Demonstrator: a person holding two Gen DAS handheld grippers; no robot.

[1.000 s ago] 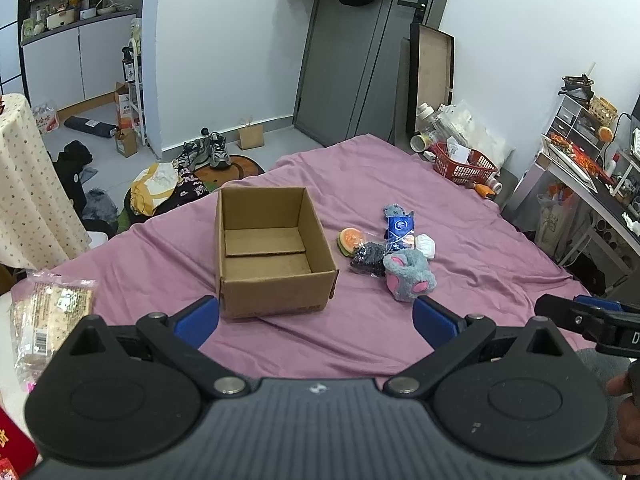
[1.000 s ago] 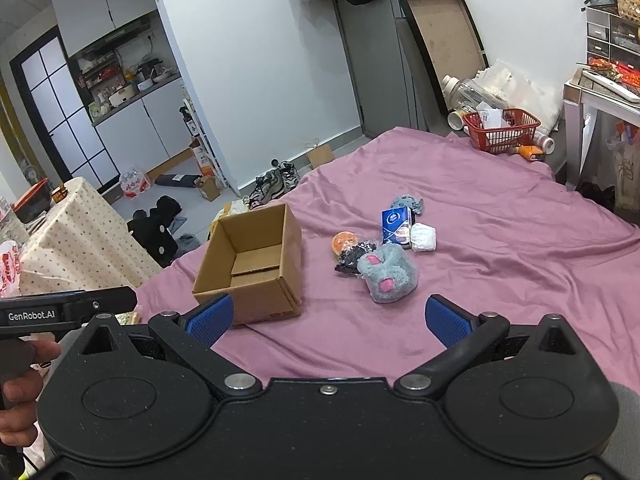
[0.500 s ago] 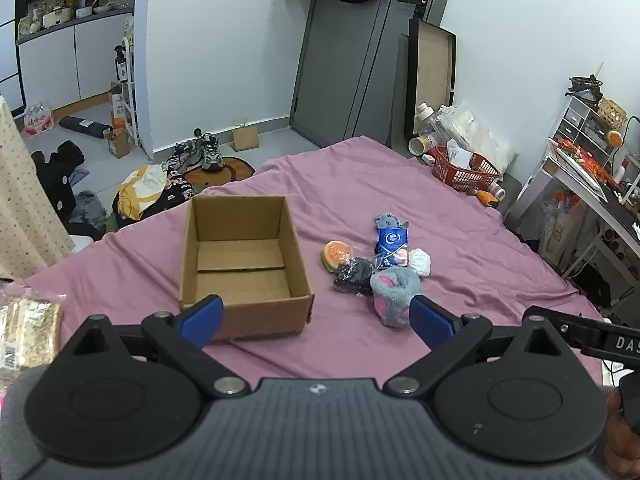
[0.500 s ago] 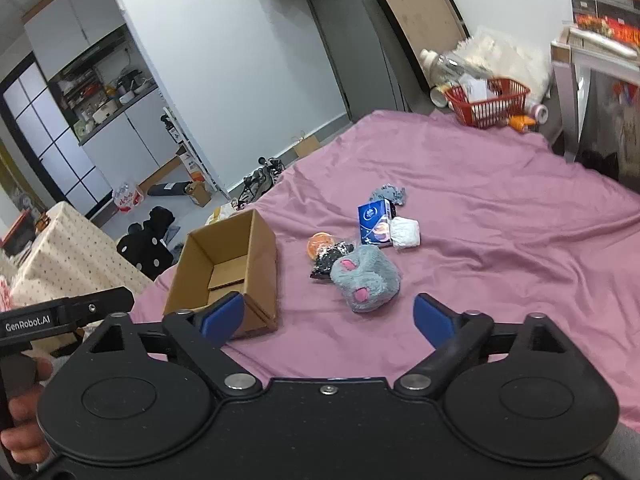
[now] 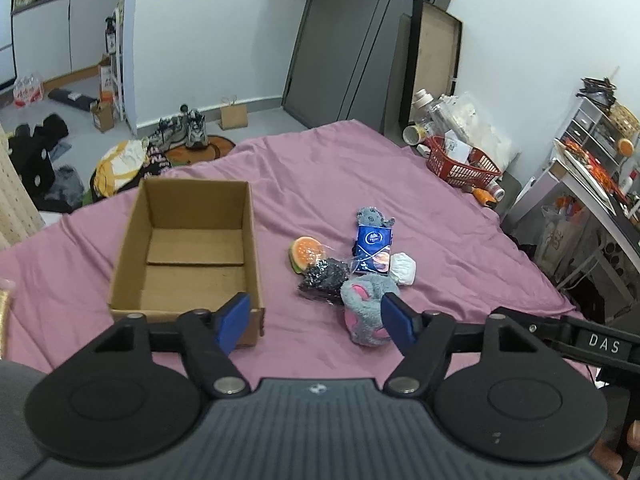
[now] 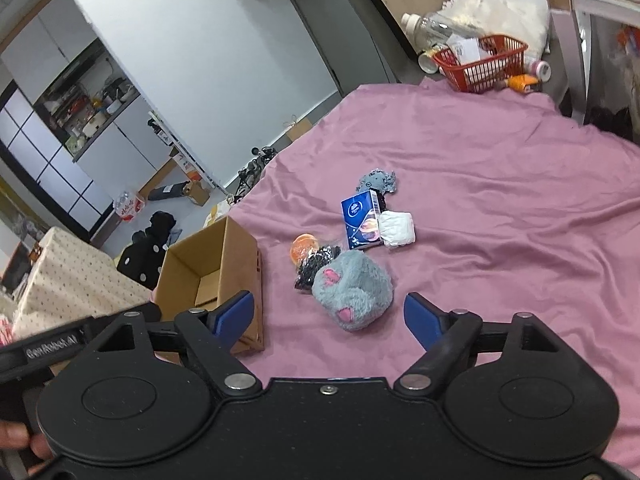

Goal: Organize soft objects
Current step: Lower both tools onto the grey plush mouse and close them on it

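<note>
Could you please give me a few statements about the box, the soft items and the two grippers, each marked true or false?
1. The cardboard box has nothing in it. True.
2. The right hand-held gripper is shut on the grey plush toy. False: its jaws are open, and the toy lies on the purple sheet ahead of them.
3. The blue tissue pack touches the white rolled item. True.
4. The red basket sits inside the box. False: it stands off the far edge of the bed.
5. The left hand-held gripper is open and holds nothing. True.
</note>
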